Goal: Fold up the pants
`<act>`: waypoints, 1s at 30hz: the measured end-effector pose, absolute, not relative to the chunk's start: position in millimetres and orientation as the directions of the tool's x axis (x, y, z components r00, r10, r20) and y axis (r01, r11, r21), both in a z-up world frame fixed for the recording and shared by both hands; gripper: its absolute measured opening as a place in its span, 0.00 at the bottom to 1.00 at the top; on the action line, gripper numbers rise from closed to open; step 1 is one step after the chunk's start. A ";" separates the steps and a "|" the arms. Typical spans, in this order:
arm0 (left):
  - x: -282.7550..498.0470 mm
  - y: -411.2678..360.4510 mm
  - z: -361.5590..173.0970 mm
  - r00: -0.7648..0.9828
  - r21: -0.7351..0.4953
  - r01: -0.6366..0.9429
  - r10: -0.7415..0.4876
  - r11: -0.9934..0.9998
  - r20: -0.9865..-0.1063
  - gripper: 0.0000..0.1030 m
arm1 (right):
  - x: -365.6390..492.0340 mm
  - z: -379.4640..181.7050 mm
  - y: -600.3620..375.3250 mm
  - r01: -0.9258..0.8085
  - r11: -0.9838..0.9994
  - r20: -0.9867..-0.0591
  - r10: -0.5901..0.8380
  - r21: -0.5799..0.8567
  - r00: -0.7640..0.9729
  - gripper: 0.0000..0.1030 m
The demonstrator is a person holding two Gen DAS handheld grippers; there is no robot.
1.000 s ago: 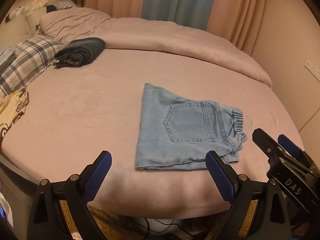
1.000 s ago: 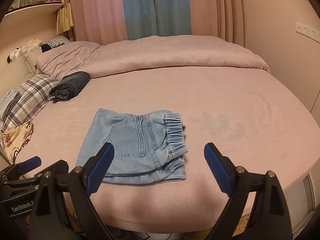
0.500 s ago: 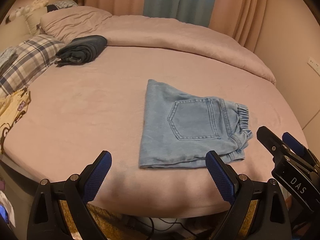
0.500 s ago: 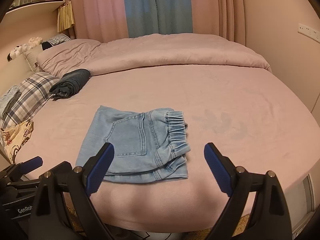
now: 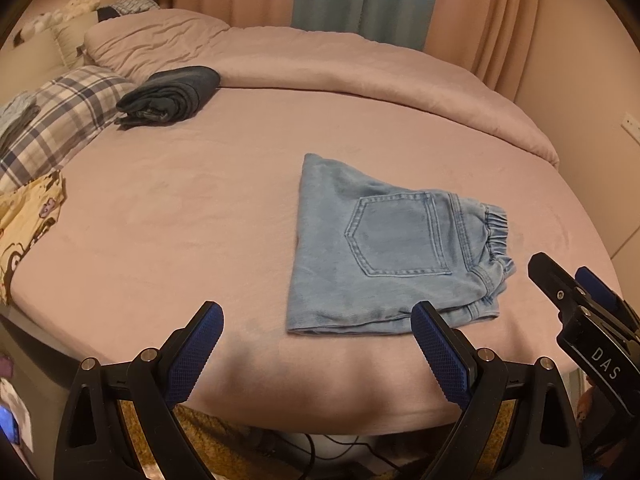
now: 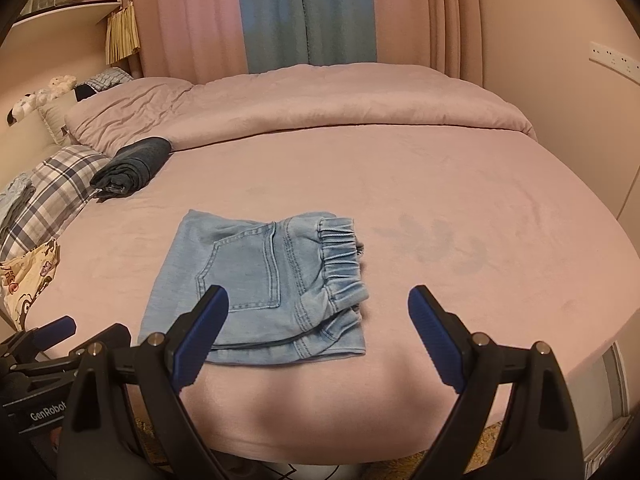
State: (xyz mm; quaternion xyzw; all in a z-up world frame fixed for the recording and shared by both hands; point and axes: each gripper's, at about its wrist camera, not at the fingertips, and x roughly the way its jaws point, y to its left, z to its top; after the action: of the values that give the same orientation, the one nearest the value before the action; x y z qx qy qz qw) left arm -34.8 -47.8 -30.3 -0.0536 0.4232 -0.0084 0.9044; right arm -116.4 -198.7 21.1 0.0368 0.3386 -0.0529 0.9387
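folded denim pants (image 6: pixel 260 280) on plush bed (image 6: pixel 440 208), both tongs (image 5: pixel 316 344) (image 6: pixel 318 320) wide open, empty

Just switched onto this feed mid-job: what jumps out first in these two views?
The light blue denim pants stand out, folded into a compact stack on the pink bed near its front edge, back pocket up and elastic waistband to the right. Both the left gripper and the right gripper are open and empty in front of the stack. Farther back on the left, a dark folded garment lies beside a plaid pillow.
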 end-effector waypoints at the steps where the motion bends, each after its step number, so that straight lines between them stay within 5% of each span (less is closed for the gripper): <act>1: -34.6 -47.4 -30.6 0.641 -0.100 -0.031 -0.057 0.995 -0.765 0.92 | -116.2 20.8 -199.0 0.125 0.992 -0.640 -0.077 0.030 0.765 0.90; 30: -34.0 -45.3 -29.7 0.649 -0.107 -0.019 -0.069 0.994 -0.758 0.92 | -113.8 18.5 -197.7 0.130 0.991 -0.646 -0.080 0.030 0.759 0.90</act>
State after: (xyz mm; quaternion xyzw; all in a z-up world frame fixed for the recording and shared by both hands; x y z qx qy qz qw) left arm -34.0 -45.3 -29.7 -0.0528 0.4186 -0.0138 0.9065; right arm -113.8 -197.7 18.5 0.0364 0.3427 -0.0560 0.9371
